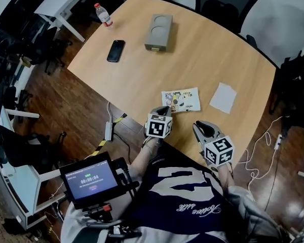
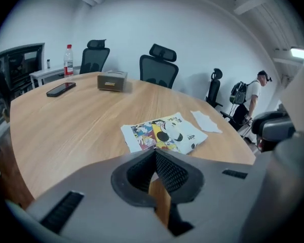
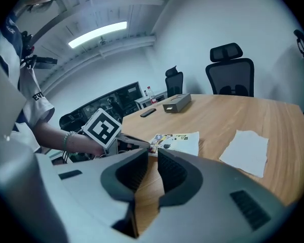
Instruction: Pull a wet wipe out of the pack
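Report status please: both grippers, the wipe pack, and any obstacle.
Left gripper shut, empty. Right gripper slightly open, empty. Wipe pack lies flat, untouched, ahead of both. Nothing in the way; white sheet beside pack, apart.

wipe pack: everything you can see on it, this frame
The pack is a flat, soft pouch that looks like glossy film, with a colourful cartoon print on its left part and white on its right. It lies flat on the wooden table near the person's edge, and no wipe visibly sticks out. Only the table seems to touch it. The left tool points at it from just short of its near corner, and a white sheet lies apart to its right.
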Demonstrator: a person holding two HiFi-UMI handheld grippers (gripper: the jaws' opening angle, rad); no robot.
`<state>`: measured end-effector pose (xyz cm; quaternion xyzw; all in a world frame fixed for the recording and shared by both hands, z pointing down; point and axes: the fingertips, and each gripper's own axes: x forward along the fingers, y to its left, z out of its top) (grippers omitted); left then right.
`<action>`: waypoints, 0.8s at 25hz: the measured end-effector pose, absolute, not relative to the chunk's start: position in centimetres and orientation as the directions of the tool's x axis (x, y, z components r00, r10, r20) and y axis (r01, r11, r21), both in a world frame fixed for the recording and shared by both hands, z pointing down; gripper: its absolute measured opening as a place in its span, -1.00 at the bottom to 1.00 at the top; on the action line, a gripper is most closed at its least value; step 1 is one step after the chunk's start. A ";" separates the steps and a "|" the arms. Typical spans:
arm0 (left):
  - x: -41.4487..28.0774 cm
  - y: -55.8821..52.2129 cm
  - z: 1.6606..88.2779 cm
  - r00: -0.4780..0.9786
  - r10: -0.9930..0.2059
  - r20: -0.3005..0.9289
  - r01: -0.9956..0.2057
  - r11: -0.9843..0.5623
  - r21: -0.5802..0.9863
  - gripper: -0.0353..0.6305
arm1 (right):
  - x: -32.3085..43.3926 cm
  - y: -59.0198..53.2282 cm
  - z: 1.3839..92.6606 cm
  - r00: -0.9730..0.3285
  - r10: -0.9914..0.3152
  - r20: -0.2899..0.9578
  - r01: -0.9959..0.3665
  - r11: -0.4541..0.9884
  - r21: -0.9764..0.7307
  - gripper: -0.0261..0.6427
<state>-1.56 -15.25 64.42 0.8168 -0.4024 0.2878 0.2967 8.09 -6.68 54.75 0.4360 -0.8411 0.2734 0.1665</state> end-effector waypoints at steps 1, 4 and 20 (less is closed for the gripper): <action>-1.6 -15.3 64.8 0.502 -0.475 0.723 -0.828 -0.505 0.243 -0.88 | 8.0 -7.0 55.0 -0.571 -0.631 0.524 -0.819 0.481 -0.313 -0.78; -1.7 -15.5 65.2 0.495 -0.465 0.734 -0.837 -0.480 0.261 -0.88 | 7.4 -8.0 56.0 -0.589 -0.585 0.558 -0.795 0.542 -0.271 -0.63; -1.7 -15.7 65.6 0.506 -0.452 0.735 -0.849 -0.411 0.331 -0.88 | 2.4 -15.6 63.2 -0.459 -0.501 0.734 -0.552 0.808 0.206 -0.47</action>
